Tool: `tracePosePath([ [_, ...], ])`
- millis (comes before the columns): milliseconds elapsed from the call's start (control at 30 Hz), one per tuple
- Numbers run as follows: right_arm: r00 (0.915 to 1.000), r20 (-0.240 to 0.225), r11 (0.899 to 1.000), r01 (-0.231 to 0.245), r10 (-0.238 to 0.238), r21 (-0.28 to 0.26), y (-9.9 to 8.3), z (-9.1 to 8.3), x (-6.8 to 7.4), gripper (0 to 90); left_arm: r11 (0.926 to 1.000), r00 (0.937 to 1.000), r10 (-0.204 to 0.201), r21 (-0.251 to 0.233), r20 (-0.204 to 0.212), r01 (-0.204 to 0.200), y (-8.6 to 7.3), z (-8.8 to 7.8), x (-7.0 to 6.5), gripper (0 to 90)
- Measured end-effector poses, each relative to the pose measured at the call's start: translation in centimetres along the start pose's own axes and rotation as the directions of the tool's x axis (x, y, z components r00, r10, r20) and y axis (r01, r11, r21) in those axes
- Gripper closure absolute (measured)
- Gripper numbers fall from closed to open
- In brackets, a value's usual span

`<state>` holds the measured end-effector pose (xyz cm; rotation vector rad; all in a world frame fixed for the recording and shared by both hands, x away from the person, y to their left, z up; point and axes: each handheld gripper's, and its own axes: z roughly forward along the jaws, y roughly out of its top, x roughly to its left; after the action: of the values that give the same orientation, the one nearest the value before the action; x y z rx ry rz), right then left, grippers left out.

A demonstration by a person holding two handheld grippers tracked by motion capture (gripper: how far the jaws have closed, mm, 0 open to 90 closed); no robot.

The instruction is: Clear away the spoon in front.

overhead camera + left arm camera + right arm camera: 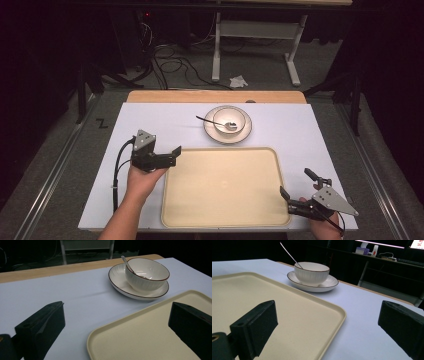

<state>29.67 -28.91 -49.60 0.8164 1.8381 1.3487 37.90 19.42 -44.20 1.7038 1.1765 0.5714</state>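
Two tools are in my hands, one at each side of the flat cream plastic tray point(225, 187) on the pale blue desk point(150, 120).

My left tool point(170, 156) sits at the tray's near-left corner with its jaws spread wide and nothing between them. In the left gripper view one jaw hangs over the bare desk and the other over the tray's surface, so the tray's rounded corner point(100, 337) lies between them. My left hand point(145, 180) grips the tool body from below, and its black cable point(119, 170) loops off to the outside.

My right tool point(296, 189) is at the tray's near-right corner, jaws also wide apart and holding nothing. In the right gripper view one jaw is above the tray point(274, 305) and the other above the desk point(362, 322), with the tray's edge running between them.

Ahead of both tools, beyond the far edge of the tray and just apart from it, a white ribbed ceramic bowl with a dark rim point(230, 120) stands on a matching white saucer plate point(242, 135). A slim metal spoon point(207, 120) rests in the bowl, its handle leaning out over the rim toward my left tool's side. In the right gripper view the spoon handle point(288, 252) sticks up at a slant.
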Motion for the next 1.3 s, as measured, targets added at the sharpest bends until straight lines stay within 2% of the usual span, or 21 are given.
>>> tracePosePath([
  [233, 1.0000, 0.001, 1.000, -0.003, 0.003, 0.000, -0.1, 0.1, -0.1, 3.0, 1.0000, 1.0000, -0.004, 0.004, -0.003, 0.004, 1.2, 1.1, 0.1, 2.1],
  [367, 1.0000, 0.003, 1.000, -0.003, 0.003, 0.000, -0.1, 0.1, -0.1, 3.0, 0.9998, 1.0000, -0.001, 0.020, -0.002, 0.001, 2.3, 2.5, 0.0, 2.4],
  [567, 0.9998, 0.006, 1.000, -0.017, 0.017, 0.006, -0.1, 0.1, 0.0, 3.0, 0.9997, 0.9997, -0.017, 0.017, 0.019, 0.017, 3.5, 3.9, -0.4, 3.0],
  [700, 0.9998, 0.006, 1.000, -0.018, 0.018, 0.007, -0.1, 0.1, 0.0, 3.0, 0.9993, 0.9995, -0.015, 0.033, 0.027, 0.014, 4.5, 5.6, -0.8, 3.7],
  [1133, 0.9998, -0.003, 1.000, -0.022, 0.022, -0.001, -0.2, 0.0, -0.1, 3.0, 0.9960, 0.9973, -0.068, 0.060, 0.027, 0.066, 6.5, 9.0, -1.0, 8.9],
  [1300, 0.9995, -0.002, 0.999, -0.032, 0.032, 0.001, -0.2, 0.0, -0.1, 3.0, 0.9938, 0.9955, -0.090, 0.068, 0.032, 0.087, 7.2, 10.2, -1.1, 16.5],
])
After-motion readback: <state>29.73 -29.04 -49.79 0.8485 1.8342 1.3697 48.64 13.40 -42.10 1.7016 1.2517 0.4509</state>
